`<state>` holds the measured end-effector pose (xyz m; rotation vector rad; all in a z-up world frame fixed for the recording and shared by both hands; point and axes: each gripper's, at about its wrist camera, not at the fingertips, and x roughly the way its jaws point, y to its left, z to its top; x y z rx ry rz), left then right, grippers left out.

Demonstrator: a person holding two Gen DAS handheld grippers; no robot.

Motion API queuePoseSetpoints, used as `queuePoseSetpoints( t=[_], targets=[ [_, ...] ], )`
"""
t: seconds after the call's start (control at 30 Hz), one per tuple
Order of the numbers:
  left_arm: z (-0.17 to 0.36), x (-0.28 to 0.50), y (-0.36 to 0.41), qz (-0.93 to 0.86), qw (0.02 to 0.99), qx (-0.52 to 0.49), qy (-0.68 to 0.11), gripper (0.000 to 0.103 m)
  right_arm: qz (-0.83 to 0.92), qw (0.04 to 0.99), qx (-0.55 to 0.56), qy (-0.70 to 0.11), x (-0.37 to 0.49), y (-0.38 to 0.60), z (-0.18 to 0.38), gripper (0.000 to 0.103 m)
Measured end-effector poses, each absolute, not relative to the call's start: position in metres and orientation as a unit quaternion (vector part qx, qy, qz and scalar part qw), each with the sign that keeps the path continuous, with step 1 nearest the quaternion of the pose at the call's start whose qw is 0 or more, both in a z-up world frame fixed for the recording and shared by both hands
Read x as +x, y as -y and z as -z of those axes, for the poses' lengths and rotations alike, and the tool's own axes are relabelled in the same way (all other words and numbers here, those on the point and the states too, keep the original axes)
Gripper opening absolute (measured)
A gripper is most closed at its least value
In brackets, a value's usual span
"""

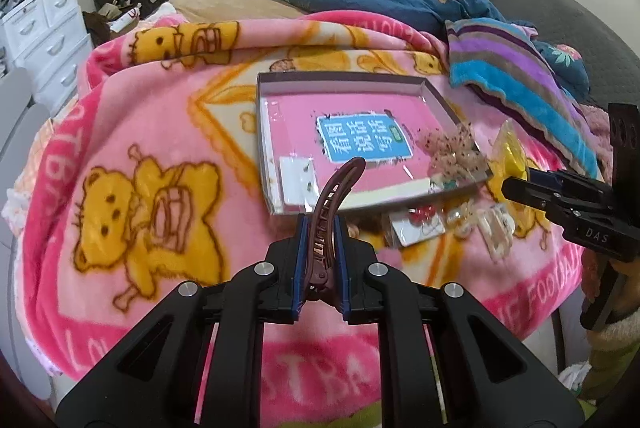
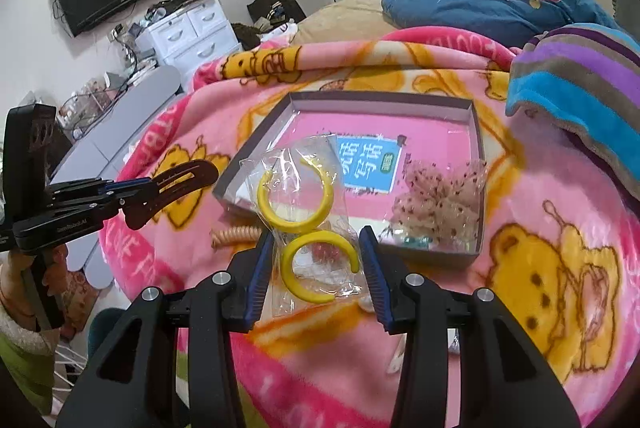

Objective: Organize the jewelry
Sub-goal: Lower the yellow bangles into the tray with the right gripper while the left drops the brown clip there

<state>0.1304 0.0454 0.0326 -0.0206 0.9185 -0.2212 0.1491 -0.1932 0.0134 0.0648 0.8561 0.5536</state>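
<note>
Left gripper [image 1: 320, 248]: jaws pressed together on a brown hair clip [image 1: 334, 196], which curves up and away from the pads. Right gripper [image 2: 318, 264]: jaws partly spread, pinching a clear packet [image 2: 304, 228] containing two yellow hoops [image 2: 296, 200]. Both are held above a pink blanket [image 1: 140, 132] on a bed. A shallow box [image 1: 344, 78] lies on the blanket beyond the grippers; a speckled scrunchie [image 2: 440, 200] rests in its near right corner. Loose jewelry [image 1: 420, 224] lies just near of the box.
</note>
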Motion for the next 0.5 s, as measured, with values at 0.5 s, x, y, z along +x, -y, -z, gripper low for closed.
queuePoseSetpoints(
  t=[0.5],
  targets=[
    [-0.05, 0.172, -0.028, 0.102, 0.898, -0.01, -0.428, 0.006, -0.264, 0.883, 0.049, -0.386, 0.192, 0.204, -0.029, 0.041]
  ],
)
